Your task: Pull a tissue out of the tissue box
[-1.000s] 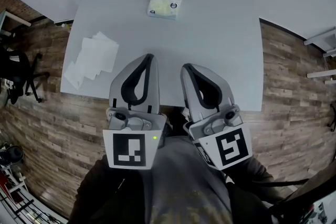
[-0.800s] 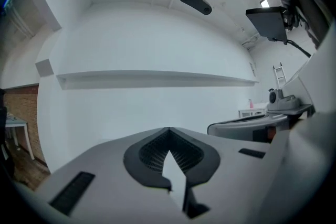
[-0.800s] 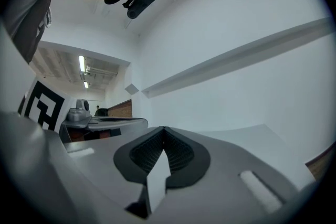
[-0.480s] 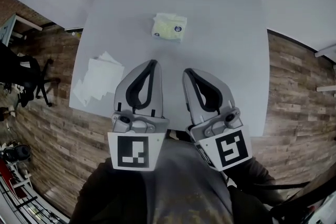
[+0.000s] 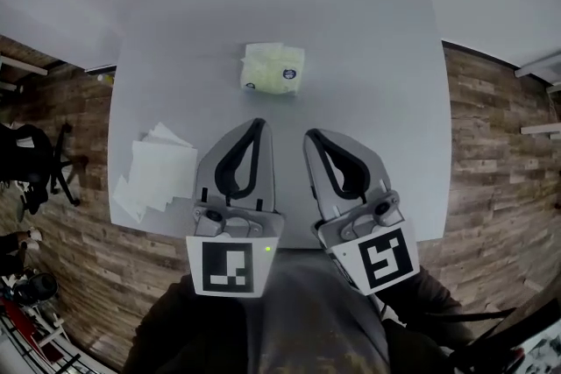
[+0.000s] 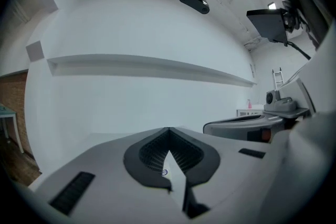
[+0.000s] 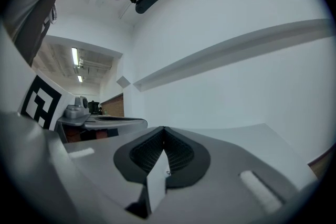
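Note:
The tissue box (image 5: 273,69) is a small pale-yellow pack with tissue puffing out of its top, lying mid-table on the grey-white table (image 5: 377,48). My left gripper (image 5: 257,123) and right gripper (image 5: 310,136) are held side by side over the table's near half, a short way short of the pack and pointing toward it. Both are shut with nothing in them. In the left gripper view the left gripper (image 6: 168,129) has its jaws meeting at the tip. The right gripper (image 7: 164,128) looks the same in the right gripper view. Neither touches the pack.
Several loose white tissues (image 5: 156,174) lie in a heap near the table's left front corner. Wooden floor (image 5: 491,153) surrounds the table, and a dark office chair (image 5: 35,162) stands at the left. A white wall with a ledge (image 6: 136,65) is ahead.
Both grippers have moved forward together over the table, and the tissue pack now lies closer to their tips. The jaws stayed shut.

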Demonstrator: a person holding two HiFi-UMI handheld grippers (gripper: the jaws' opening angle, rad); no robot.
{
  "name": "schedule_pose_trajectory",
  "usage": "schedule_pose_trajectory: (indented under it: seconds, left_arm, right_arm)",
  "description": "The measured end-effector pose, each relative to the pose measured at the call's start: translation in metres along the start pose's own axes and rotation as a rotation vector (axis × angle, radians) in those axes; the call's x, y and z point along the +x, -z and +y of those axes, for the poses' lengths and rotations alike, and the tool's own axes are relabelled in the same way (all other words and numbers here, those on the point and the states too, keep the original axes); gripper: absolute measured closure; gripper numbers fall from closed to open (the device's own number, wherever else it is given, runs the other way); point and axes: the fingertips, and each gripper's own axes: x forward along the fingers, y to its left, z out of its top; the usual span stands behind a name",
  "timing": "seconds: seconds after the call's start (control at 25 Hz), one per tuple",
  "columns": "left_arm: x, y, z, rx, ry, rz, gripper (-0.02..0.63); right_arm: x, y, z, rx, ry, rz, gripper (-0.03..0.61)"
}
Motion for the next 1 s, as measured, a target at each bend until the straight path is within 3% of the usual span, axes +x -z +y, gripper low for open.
schedule_pose_trajectory:
  seconds: [0.24, 0.48, 0.76, 1.0]
  left_arm:
    - [0.059, 0.052, 0.024, -0.075, 0.061, 0.081, 0.615]
    - [0.095, 0.097, 0.035, -0.111, 0.100, 0.163, 0.615]
    - [0.125, 0.137, 0.047, -0.139, 0.133, 0.228, 0.615]
    - [0.139, 0.159, 0.057, -0.176, 0.129, 0.254, 0.615]
  right_arm:
    - [0.047, 0.041, -0.041, 0.006, 0.069, 0.086, 0.577]
    - [0.084, 0.076, -0.074, 0.059, 0.068, 0.124, 0.573]
    - [0.120, 0.128, -0.091, 0.044, 0.020, 0.252, 0.455]
    - [0.138, 0.144, -0.106, -0.027, -0.006, 0.256, 0.431]
